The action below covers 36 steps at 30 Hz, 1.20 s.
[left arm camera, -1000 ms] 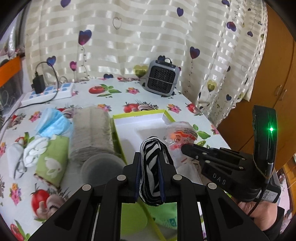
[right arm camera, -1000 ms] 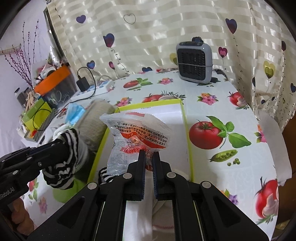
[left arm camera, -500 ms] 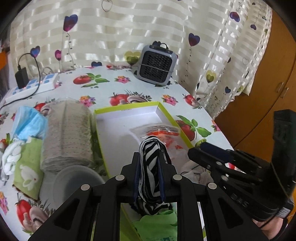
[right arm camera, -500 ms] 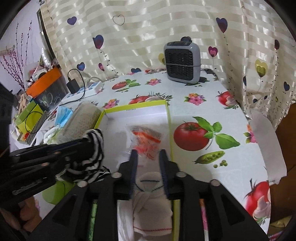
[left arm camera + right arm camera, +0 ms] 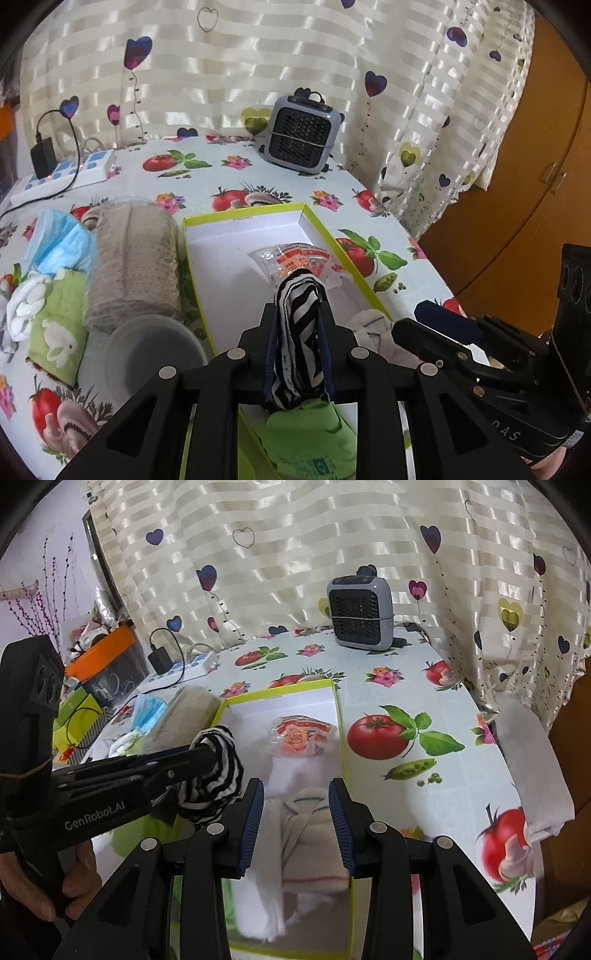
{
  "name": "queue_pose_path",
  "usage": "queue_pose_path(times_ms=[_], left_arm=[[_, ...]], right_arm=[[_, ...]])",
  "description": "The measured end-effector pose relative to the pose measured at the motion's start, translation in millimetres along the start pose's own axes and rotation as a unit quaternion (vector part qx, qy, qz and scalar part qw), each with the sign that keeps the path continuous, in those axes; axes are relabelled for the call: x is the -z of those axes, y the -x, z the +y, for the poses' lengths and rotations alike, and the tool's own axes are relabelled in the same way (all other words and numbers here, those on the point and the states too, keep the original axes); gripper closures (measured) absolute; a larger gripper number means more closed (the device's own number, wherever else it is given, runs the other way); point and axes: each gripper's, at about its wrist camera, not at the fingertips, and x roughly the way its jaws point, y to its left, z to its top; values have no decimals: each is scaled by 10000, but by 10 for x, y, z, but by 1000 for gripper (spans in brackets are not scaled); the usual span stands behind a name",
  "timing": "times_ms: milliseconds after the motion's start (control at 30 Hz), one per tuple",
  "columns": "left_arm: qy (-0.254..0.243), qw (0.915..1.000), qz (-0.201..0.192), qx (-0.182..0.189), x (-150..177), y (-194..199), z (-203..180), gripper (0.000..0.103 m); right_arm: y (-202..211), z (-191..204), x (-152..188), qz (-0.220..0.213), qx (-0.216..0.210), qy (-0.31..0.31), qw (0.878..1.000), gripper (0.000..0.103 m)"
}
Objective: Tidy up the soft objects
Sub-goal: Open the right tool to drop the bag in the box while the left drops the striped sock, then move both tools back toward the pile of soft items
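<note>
My left gripper (image 5: 300, 314) is shut on a black-and-white striped sock (image 5: 299, 325), held above the near half of the yellow-green edged white box (image 5: 243, 221); the sock also shows in the right wrist view (image 5: 218, 764). A clear plastic packet with orange print (image 5: 295, 258) lies in the box, seen too in the right wrist view (image 5: 303, 734). My right gripper (image 5: 295, 812) is open and empty, above a cream rolled sock (image 5: 314, 842) in the box (image 5: 341, 738). A green cloth (image 5: 314, 435) lies at the box's near end.
Left of the box lie a beige perforated cloth roll (image 5: 136, 258), a blue face mask (image 5: 59, 240), a green rabbit-print towel (image 5: 59, 325) and a clear round lid (image 5: 155, 358). A grey heater (image 5: 301, 134) and power strip (image 5: 62, 177) stand at the back. The table edge (image 5: 495, 716) runs along the right.
My right gripper let go of the plastic packet into the box, opened and drew back over the cream sock. My left gripper kept hold of the striped sock, shifting over the box.
</note>
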Motion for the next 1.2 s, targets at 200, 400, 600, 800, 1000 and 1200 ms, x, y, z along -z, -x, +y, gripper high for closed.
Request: queue_pose_path(times_ms=[200,400,600,800,1000,1200], left_arm=[[-36,10000,-58,20,79,157,-31,82],[27,9998,-129,135,127,307,-16,78],[79,9997,-137,174,184,387,12,76],[71,9995,-176,253,220,466,20,76],[116,9990,-282,319,249,600,61,75],[52,9990,-435,112,307,759,66,75]], right_arm=[[163,105,86,-80,-67,97,9999,65],[292,178,151,-160,-93,147,9997,61],[358,208,179,-210,-108,180,9996,60],[394,230,211,-223,-132,209,9994,60],[468,257,223,-292,-134,238,9992,60],[527,310,215,-373,-171,301,9987,60]])
